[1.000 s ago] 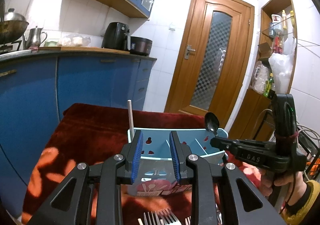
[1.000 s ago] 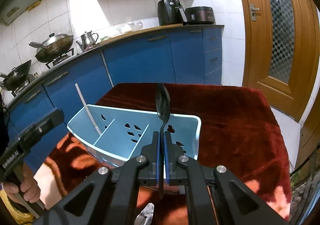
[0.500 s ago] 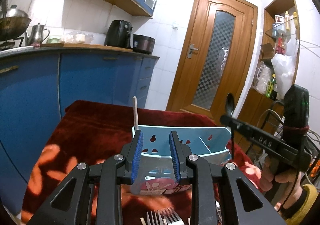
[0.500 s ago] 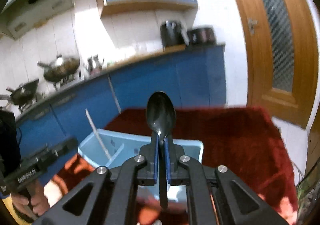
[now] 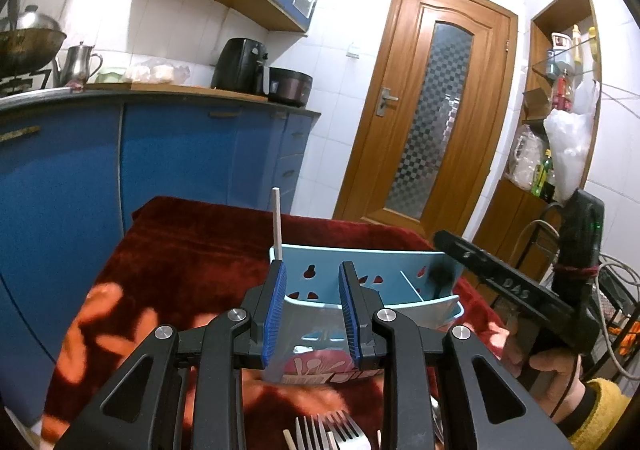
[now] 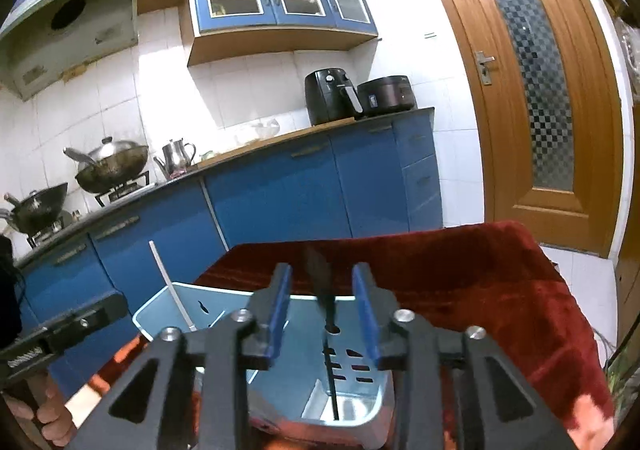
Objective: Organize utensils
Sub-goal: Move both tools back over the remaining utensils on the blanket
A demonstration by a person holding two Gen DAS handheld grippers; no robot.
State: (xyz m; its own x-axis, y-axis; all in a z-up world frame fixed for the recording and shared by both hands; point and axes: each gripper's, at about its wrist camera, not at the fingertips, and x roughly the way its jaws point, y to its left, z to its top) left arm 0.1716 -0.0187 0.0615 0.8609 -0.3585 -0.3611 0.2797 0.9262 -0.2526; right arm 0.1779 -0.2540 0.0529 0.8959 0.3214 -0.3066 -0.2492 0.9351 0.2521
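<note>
Right wrist view, nearest first: right claw (image 6: 323,310) stands spread, pads apart, gripping nothing. Between the pads, not touching either, a dark spoon (image 6: 325,302) stands nearly upright, bowl up and blurred, handle running down into the end compartment of the light blue caddy (image 6: 352,390); whether its tip already rests on the caddy floor cannot be told. Long axis of spoon is close to vertical, lying straight ahead of and below the claw. Judgement: spoon is released into the caddy; the right hand is the nearer one to it, and the coming move probably calls for a clear lift away without catching the bowl. Left wrist view: left claw (image 5: 312,314) is also spread and empty, held just in front of the caddy's near wall. At the bottom edge, forks (image 5: 328,434) lie on the red cloth of the table (image 5: 168,258), below the left claw; they look like the remaining work, and the left hand is nearer to them. Farther on, a white stick (image 5: 277,226) leans upright in the caddy's far left compartment. Beyond: blue cabinets, wooden door.
</note>
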